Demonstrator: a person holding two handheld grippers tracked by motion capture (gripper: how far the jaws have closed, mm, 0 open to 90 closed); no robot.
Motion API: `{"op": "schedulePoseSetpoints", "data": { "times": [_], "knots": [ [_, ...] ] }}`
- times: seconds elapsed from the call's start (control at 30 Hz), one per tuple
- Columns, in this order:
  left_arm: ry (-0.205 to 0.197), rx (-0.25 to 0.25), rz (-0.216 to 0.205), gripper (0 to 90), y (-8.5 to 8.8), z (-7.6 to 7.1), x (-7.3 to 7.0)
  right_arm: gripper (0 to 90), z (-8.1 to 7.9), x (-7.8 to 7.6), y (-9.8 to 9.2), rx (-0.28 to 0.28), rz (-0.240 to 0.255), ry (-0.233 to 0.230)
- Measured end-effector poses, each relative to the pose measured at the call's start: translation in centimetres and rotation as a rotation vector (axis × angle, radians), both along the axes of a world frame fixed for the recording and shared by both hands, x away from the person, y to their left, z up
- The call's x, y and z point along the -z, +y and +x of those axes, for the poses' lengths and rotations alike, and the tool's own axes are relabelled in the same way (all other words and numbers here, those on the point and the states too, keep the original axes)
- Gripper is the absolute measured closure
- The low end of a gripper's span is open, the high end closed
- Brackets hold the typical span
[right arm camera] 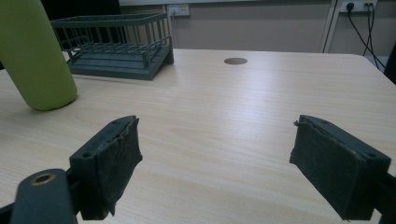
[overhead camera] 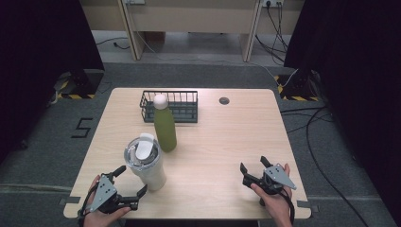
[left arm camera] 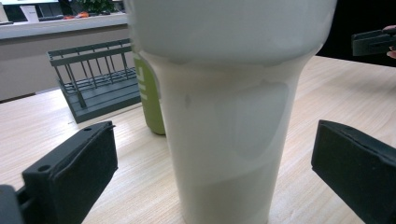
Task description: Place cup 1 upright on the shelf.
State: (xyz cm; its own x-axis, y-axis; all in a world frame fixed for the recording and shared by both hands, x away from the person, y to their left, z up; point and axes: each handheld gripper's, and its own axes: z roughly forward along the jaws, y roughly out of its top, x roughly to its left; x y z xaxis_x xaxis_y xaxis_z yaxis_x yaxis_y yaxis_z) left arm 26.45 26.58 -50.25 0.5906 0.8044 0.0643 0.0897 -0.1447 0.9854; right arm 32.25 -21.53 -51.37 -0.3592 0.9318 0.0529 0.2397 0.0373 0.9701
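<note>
A white tumbler [overhead camera: 147, 163] with a clear lid stands upright near the table's front left. My left gripper [overhead camera: 132, 178] is open just in front of it. In the left gripper view the tumbler [left arm camera: 229, 121] rises between the two spread pads [left arm camera: 79, 172], with clear gaps on both sides. Behind it stands a green bottle [overhead camera: 164, 124] with a pale cap, upright at mid table; it also appears as the green bottle [left arm camera: 150, 100] and the green bottle [right arm camera: 37, 56]. My right gripper [overhead camera: 254, 165] is open over bare wood at the front right, nothing between its pads [right arm camera: 114, 163].
A dark wire basket [overhead camera: 184, 108] sits at the back of the table behind the bottle, also seen as the basket [right arm camera: 116, 46]. A round grommet [overhead camera: 224, 100] lies in the tabletop at the back right. Cables run on the floor to the right.
</note>
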Motion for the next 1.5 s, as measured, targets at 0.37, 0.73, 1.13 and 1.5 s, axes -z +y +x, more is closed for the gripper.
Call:
{"op": "schedulePoseSetpoints", "data": {
  "times": [0.37,0.73,1.13,1.5],
  "knots": [
    [0.010,0.042,-0.003,0.2,-0.8,0.8,0.0,15.2,0.1,0.0,0.1,-0.009,-0.001,0.007],
    [0.025,0.039,-0.027,3.5,-1.7,2.5,0.3,15.5,0.3,0.0,0.1,-0.010,0.000,0.011],
    [0.039,0.043,-0.058,5.2,-2.9,4.0,0.4,15.7,0.4,0.2,0.0,-0.008,-0.001,0.022],
    [0.012,0.032,-0.082,9.0,-3.4,4.2,0.5,15.8,0.4,0.3,0.0,-0.009,-0.003,0.029]
  ]
}}
